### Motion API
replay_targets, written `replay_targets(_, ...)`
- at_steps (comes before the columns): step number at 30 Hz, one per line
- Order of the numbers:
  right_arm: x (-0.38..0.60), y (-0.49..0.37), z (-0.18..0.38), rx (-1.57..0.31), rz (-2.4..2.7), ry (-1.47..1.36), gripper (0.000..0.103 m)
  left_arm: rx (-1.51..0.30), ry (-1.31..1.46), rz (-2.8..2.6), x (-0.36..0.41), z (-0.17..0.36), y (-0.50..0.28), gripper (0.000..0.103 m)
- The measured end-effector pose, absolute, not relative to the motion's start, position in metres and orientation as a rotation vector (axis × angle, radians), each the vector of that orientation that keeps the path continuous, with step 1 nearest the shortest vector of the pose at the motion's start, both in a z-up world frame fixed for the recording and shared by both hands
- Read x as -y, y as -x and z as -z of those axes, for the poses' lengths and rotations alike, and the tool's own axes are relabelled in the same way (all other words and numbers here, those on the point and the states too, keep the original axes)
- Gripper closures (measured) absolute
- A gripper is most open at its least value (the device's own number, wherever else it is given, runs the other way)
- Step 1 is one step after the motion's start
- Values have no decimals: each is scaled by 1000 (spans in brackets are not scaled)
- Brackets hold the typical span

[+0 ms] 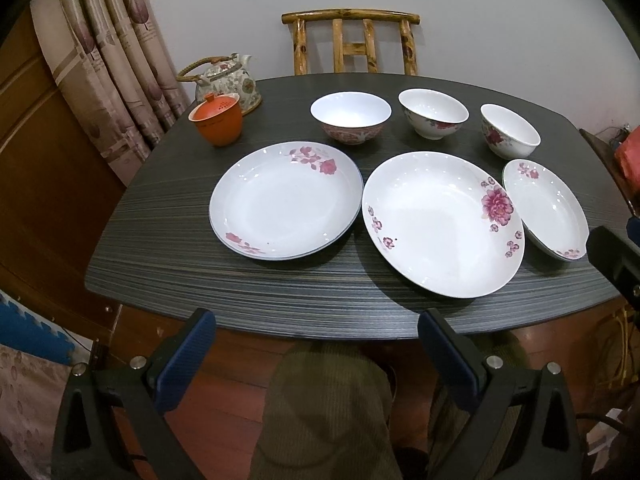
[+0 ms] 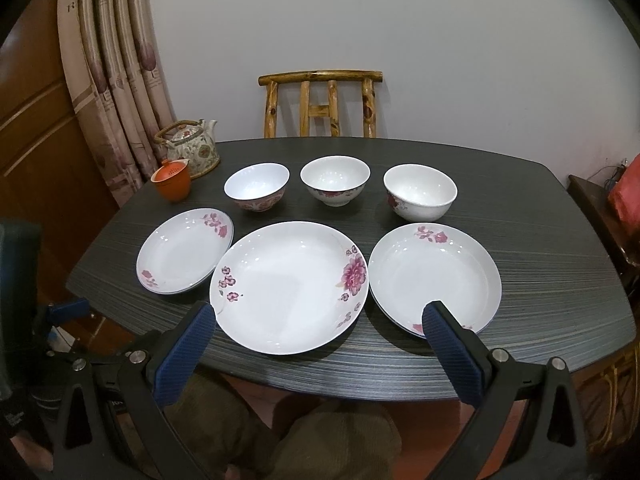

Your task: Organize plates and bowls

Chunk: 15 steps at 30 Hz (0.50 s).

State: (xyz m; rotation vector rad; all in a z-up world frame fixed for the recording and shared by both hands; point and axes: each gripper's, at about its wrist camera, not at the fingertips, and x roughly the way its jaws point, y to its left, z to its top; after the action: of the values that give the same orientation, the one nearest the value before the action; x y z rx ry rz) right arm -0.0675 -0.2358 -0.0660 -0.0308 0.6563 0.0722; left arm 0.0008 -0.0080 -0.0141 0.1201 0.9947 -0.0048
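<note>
Left wrist view: the left gripper (image 1: 316, 344) hung short of the near edge of the dark tabletop (image 1: 168, 264), its jaws spread wide and holding nothing. Three plates lay in a near row: the left plate (image 1: 286, 200), the large middle plate (image 1: 442, 224) and the right plate (image 1: 546, 210). The middle plate's rim lay just beside both neighbours; actual contact could not be confirmed. Three bowls stood upright in a far row, well apart from one another: the left bowl (image 1: 351, 117), the middle bowl (image 1: 433, 112) and the right bowl (image 1: 510, 130). An orange lidded cup (image 1: 216, 120) and a flowered teapot (image 1: 228, 80) occupied the far left corner. A wooden chair (image 1: 352, 40) stood behind the tabletop, against the wall.

Right wrist view: the right gripper (image 2: 320, 340) was positioned above the near edge, its jaws likewise released and empty, framing the middle plate's near rim.
</note>
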Motion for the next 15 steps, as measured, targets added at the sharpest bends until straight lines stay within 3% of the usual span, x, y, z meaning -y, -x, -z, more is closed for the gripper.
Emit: replay_targets(15, 236, 68, 66, -659, -73, 29, 0, -1000, -124, 6, 9, 14, -2, 0)
